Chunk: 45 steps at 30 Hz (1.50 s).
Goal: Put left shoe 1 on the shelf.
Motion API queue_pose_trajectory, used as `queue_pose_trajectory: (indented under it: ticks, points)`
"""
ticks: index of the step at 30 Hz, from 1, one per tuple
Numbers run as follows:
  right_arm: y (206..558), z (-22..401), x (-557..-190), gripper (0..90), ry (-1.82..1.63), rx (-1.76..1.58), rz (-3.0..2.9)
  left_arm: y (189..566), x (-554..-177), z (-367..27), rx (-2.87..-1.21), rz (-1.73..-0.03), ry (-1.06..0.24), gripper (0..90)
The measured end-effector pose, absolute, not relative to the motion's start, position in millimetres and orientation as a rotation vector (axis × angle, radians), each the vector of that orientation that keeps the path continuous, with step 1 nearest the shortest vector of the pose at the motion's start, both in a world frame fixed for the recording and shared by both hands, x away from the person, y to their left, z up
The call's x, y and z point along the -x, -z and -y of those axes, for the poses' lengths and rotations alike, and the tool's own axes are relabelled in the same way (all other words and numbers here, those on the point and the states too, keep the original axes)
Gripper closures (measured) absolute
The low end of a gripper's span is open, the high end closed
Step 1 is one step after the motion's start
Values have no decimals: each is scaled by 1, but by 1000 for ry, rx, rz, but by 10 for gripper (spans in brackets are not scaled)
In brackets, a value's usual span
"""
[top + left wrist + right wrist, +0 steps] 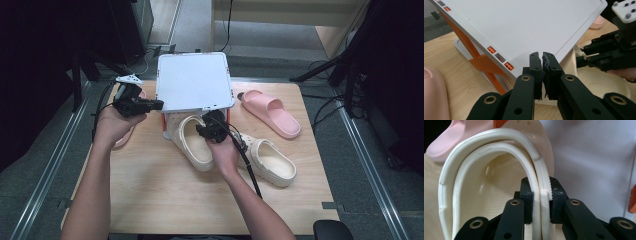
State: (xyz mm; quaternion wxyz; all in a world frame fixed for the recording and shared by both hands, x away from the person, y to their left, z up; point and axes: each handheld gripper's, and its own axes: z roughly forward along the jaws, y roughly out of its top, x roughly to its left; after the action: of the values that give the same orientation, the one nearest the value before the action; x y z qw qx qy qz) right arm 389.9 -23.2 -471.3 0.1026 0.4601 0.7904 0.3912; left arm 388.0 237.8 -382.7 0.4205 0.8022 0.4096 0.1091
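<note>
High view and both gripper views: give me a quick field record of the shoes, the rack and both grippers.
held shoe: cream clog, toe under the white rack shelf
right gripper: shut on the clog's side wall and heel strap
left gripper: shut, nothing between the pads, at the shelf's left front edge
second cream clog: flat on the table, right of the held one
pink slide: on the table, right of the rack
another pink shoe: beside the left gripper, partly hidden

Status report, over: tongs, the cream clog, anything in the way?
Left tongs shut, empty. Right tongs clamped on cream clog rim and strap. White rack shelf overhangs the toe.
</note>
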Motion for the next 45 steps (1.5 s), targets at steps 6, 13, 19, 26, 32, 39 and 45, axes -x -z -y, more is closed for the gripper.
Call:
queue_pose_trajectory:
  ticks: [6,13,19,26,32,39,45]
  points:
    - [484,17,-393,754,-1147,-1410,-2316,383,-388,-238,-2014,-1025,-277,858]
    - [478,27,-389,650,-1199,-1372,-2326,383,-388,-238,-2011,-1031,-276,856]
    - [467,39,-375,630,-1251,-1323,-2358,383,-388,-238,-2008,-1032,-277,857]
    - [461,48,-353,778,-1289,-1235,-2413,382,-388,-237,-2010,-1037,-288,865]
    - [466,56,-333,891,-1274,-1135,-2492,383,-388,-237,-2004,-1037,-286,864]
    - [479,71,-301,900,-1278,-1052,-2526,383,-388,-237,-2007,-1036,-295,865]
    - [494,76,-278,900,-1267,-1021,-2557,383,-387,-236,-2004,-1041,-294,869]
